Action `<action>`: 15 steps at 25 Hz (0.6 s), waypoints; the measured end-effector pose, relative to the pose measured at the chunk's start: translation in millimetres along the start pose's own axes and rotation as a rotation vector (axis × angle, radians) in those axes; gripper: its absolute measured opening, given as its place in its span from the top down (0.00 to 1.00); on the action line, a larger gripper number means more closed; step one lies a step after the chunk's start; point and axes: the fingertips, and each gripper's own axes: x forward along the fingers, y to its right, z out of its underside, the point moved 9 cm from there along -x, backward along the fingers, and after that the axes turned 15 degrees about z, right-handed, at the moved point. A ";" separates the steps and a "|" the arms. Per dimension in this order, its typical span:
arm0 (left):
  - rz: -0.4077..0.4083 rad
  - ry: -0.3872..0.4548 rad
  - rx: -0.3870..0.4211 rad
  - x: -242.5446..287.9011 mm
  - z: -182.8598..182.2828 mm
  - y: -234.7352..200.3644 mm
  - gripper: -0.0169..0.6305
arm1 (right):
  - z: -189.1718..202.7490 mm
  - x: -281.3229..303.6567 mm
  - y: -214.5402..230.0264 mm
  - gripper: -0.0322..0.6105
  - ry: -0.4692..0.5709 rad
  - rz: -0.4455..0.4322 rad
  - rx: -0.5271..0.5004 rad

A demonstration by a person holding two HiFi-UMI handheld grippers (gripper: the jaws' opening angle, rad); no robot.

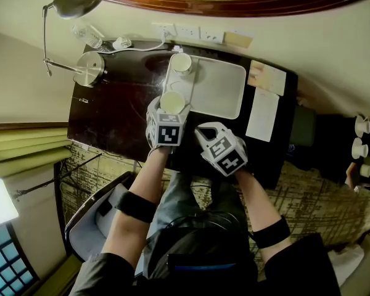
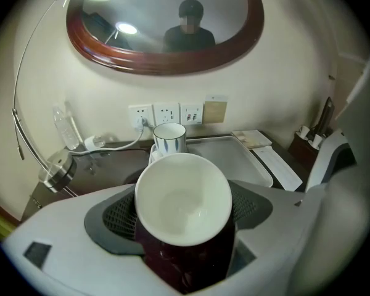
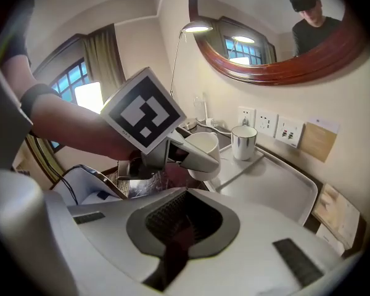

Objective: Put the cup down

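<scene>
- Head view: left tool [image 1: 170, 111] is clamping the cup [image 1: 172, 101] over the tray's [image 1: 225, 88] 7 o'clock corner; landing on that rim, it's tipping over.
- Left gripper view: striped cup [image 2: 169, 139] is sitting at 12 o'clock, risking a clink.
- Right gripper view: right tool [image 3: 177, 239] is idling closed, empty.

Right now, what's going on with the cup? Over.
Left gripper shut on white cup; right gripper shut, empty. Cup aloft by tray corner. Striped cup stands farther back, clear.
</scene>
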 end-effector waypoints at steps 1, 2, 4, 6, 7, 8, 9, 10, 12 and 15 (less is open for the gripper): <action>-0.001 0.000 0.000 2.1 -3.4 -4.8 0.33 | -5.0 5.3 0.0 0.95 -0.001 -0.003 -0.006; -0.002 0.000 0.001 4.6 -6.4 -9.0 0.33 | -9.6 10.3 0.1 0.95 -0.002 -0.006 -0.012; 0.000 0.001 0.001 10.0 -11.3 -16.1 0.33 | -18.2 19.1 0.4 0.95 -0.001 -0.007 -0.026; 0.005 0.003 -0.002 15.4 -14.9 -22.3 0.33 | -25.6 26.8 0.8 0.95 0.001 -0.005 -0.038; 0.006 0.005 -0.004 17.9 -16.4 -25.4 0.33 | -27.3 30.8 1.1 0.95 -0.005 -0.003 -0.042; 0.006 0.006 -0.005 20.1 -17.9 -28.6 0.33 | -28.0 34.7 1.6 0.95 -0.012 -0.002 -0.045; 0.004 0.007 -0.007 22.0 -19.4 -31.8 0.33 | -28.6 38.2 2.2 0.95 -0.018 0.000 -0.048; 0.003 0.008 -0.009 23.9 -20.8 -34.9 0.33 | -29.2 41.4 3.2 0.95 -0.023 0.002 -0.050; 0.002 0.013 -0.019 27.9 -23.3 -40.6 0.33 | -30.1 47.1 5.7 0.95 -0.032 0.005 -0.050; 0.005 0.015 -0.026 33.9 -25.3 -46.2 0.33 | -32.0 53.5 8.9 0.95 -0.040 0.009 -0.047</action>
